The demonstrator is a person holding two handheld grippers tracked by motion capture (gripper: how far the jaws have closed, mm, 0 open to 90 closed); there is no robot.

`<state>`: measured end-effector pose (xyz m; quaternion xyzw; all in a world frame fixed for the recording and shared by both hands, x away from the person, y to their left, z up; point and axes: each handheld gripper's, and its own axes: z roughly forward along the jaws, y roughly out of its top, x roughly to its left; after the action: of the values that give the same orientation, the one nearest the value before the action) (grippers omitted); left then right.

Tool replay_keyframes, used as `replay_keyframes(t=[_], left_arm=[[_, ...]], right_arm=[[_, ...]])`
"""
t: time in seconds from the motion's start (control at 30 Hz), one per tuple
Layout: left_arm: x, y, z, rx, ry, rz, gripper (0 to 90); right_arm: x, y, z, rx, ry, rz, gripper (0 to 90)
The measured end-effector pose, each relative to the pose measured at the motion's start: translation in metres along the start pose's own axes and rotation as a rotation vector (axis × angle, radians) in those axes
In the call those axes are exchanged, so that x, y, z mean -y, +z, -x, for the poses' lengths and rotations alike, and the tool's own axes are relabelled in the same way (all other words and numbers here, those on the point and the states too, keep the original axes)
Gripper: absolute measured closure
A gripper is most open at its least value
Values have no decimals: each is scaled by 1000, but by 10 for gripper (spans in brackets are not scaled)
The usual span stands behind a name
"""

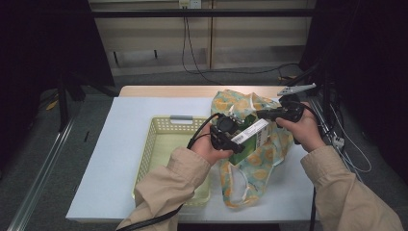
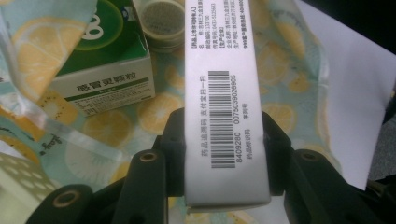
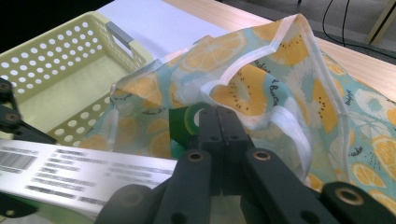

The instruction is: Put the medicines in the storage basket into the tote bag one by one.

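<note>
White medicine box (image 2: 227, 116), barcoded face up, clamped across its narrow sides by the left hand-held gripper (image 2: 219, 140); the grip sits near one end, so most of the box projects past the jaws. In the high view the box (image 1: 250, 132) hangs over the mouth of the lemon-print bag (image 1: 250, 163), just above the opening and slanted towards it, a pose that suits lowering it in, or lifting it clear; which of the two cannot be told.

Inside the bag, beneath the held box, lie a green-and-white medicine box (image 2: 105, 70) and a small round lidded container (image 2: 162, 18), both resting on the printed lining.

Right hand-held gripper (image 3: 219, 121), jaws pressed together on the white-trimmed rim of the bag (image 3: 280, 93), at the far side of the opening from the held box. The pinch appears to lift the soft fabric and keep the mouth spread, since the bag would probably slump shut unaided.

Pale yellow perforated basket (image 1: 168, 139), just beside the bag on its left, with nothing seen on its floor. Basket and bag both stand on the white table (image 1: 125, 125); the person's beige sleeves (image 1: 168, 187) enter from the near edge.
</note>
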<state>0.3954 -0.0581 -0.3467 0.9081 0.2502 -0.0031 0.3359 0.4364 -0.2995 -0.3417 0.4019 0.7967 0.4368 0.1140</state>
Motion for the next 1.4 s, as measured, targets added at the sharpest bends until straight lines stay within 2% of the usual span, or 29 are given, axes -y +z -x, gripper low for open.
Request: replay_keyframes(t=[0.1, 0.3, 0.37, 0.5, 0.7, 0.83, 0.9, 1.2, 1.4], left_arm=[[-3, 8, 1, -9, 3, -18, 627], [-3, 20, 1, 1, 2, -35, 627], [-2, 24, 0, -8, -7, -42, 627], [-2, 29, -2, -27, 2, -61, 627], [-7, 35, -7, -38, -37, -40, 626], [-10, 40, -6, -42, -25, -57, 626], [-12, 43, -5, -57, -14, -60, 625], [-26, 55, -17, -84, -53, -39, 625], [-35, 66, -26, -116, -85, 7, 624]], right_arm=[[0, -1, 1, -2, -1, 1, 900], [-1, -1, 0, 0, 0, 8, 900], [-1, -2, 1, 1, -1, 6, 900], [-3, -4, 1, 4, -1, 9, 900], [-7, -5, -1, 7, -12, 11, 900], [-11, -7, -1, 7, -12, 16, 900], [-12, -8, -1, 8, -13, 18, 900], [-13, -13, 1, 17, -10, 26, 900], [-12, -16, 4, 21, -4, 21, 900]])
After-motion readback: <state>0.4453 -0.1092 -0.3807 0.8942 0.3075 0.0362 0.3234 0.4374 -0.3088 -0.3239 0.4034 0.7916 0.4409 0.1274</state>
